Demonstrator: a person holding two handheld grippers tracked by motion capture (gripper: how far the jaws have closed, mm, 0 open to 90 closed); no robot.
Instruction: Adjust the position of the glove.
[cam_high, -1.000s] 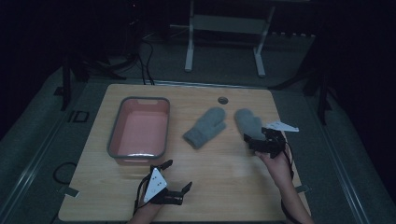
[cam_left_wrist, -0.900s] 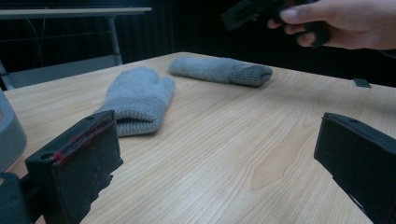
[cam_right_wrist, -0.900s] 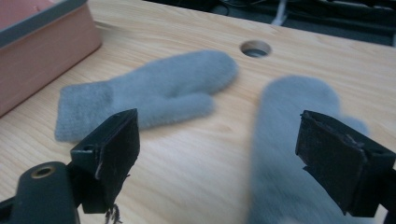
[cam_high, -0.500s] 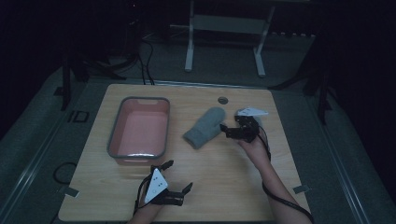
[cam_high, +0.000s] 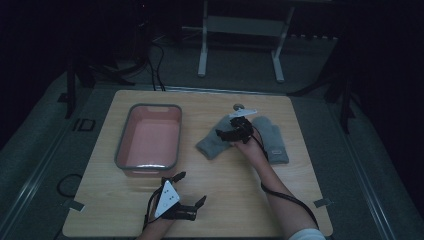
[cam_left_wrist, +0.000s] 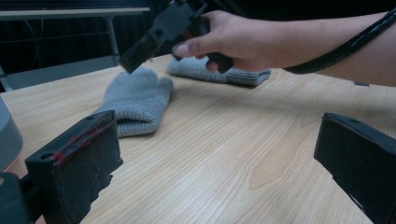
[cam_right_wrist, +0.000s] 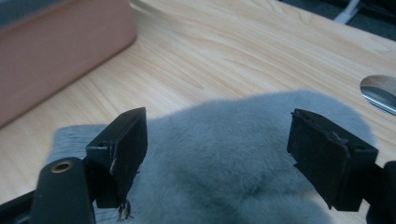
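Note:
Two grey mittens lie on the wooden table (cam_high: 250, 200). My right gripper (cam_high: 223, 135) hovers just over the left mitten (cam_high: 212, 144), pointing left. Its jaws have just closed a little but still stand wide. In the right gripper view the fuzzy mitten (cam_right_wrist: 224, 182) lies under and between the jaws of that gripper (cam_right_wrist: 219, 140), and the pads do not press on it. The other mitten (cam_high: 274, 142) lies flat to the right of the hand. My left gripper (cam_high: 190, 188) rests near the front edge, open and holding nothing; its own view shows the jaws wide apart (cam_left_wrist: 215, 144).
A pink tray with a grey rim (cam_high: 122, 145) stands left of the mittens; its wall (cam_right_wrist: 56, 51) is close by in the right gripper view. A small round metal piece (cam_high: 239, 106) sits behind the mittens. The right gripper's cable (cam_high: 285, 197) trails across the table.
My right gripper has moved left from the right mitten to above the left mitten, uncovering the right one. The left gripper has stayed put.

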